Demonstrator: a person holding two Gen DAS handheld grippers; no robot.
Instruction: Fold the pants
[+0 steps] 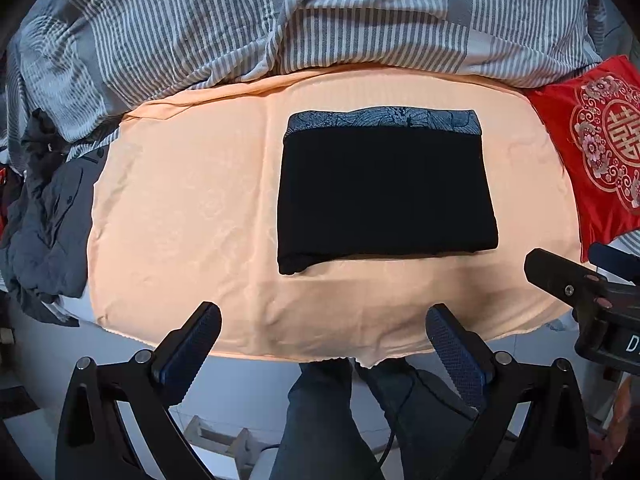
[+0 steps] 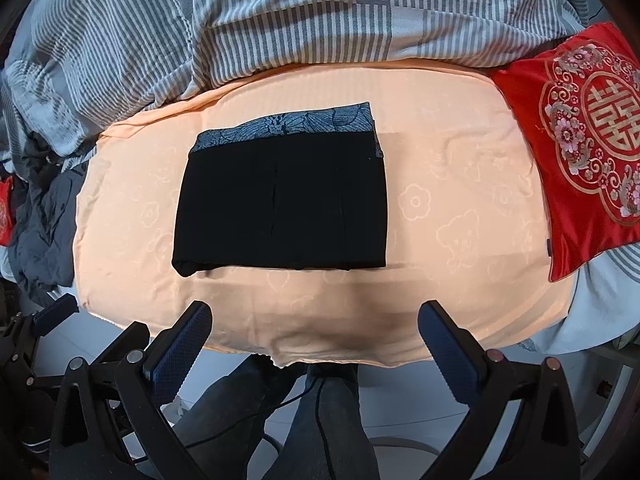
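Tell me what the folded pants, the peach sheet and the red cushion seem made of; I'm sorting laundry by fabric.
Pants: matte black fabric, probably a soft knit, lying limp, with a grey printed band at the far edge. Peach sheet: smooth cloth with faint tone-on-tone flowers and bears, perhaps a woven-in pattern. Red cushion: shiny, satin-like, with a gold pattern that may be embroidered or printed.

The pants (image 1: 384, 196) are laid folded on the sheet (image 1: 180, 208), mid-bed. At 12 o'clock of them a duvet (image 1: 280, 20) is heaped; at 3 o'clock a cushion (image 1: 600, 152) is set; at 9 o'clock clothes (image 1: 44, 232) are piled at the sheet's edge.
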